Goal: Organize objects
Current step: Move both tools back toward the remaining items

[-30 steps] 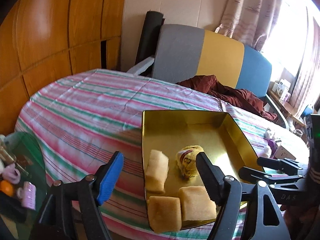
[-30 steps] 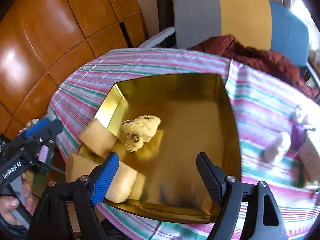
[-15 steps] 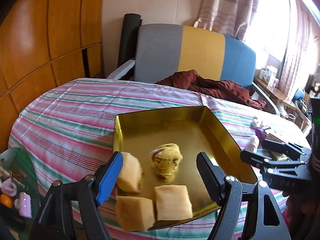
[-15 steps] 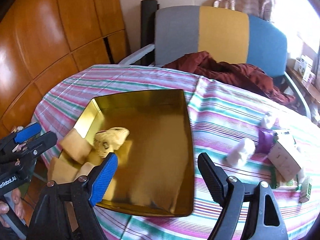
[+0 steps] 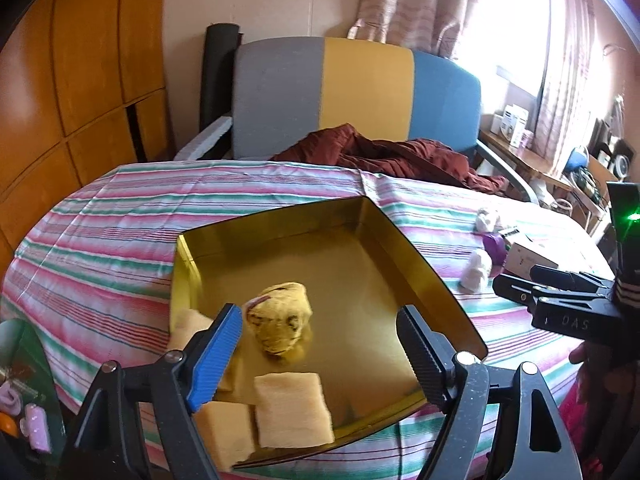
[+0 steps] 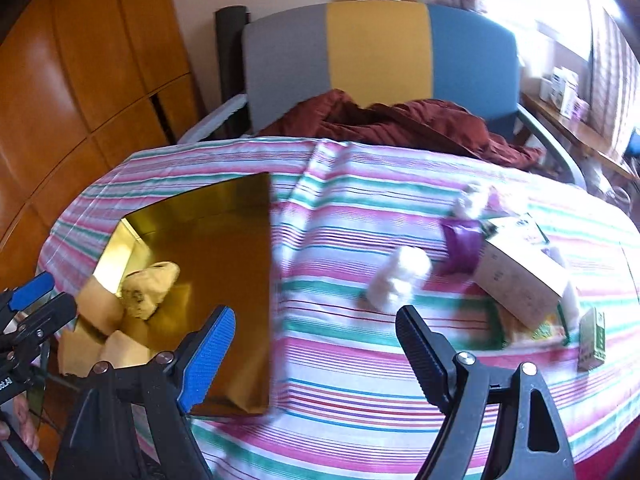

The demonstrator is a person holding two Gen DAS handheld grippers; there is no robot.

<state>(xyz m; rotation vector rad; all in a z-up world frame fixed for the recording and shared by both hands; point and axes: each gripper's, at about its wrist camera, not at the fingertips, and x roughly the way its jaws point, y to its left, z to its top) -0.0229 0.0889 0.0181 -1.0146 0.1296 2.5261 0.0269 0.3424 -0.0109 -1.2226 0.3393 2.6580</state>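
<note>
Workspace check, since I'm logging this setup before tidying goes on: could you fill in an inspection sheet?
Surface: striped tablecloth.
Job's things: gold tray holding three tan sponge blocks and a yellow plush.
Clutter: white figures, purple item, cardboard box, small green box beside the tray.
Grippers: left gripper and right gripper open, nothing between them.
Cables: nothing seen.
Surroundings: tricolour chair, red cloth, wood panels, curtains.
</note>
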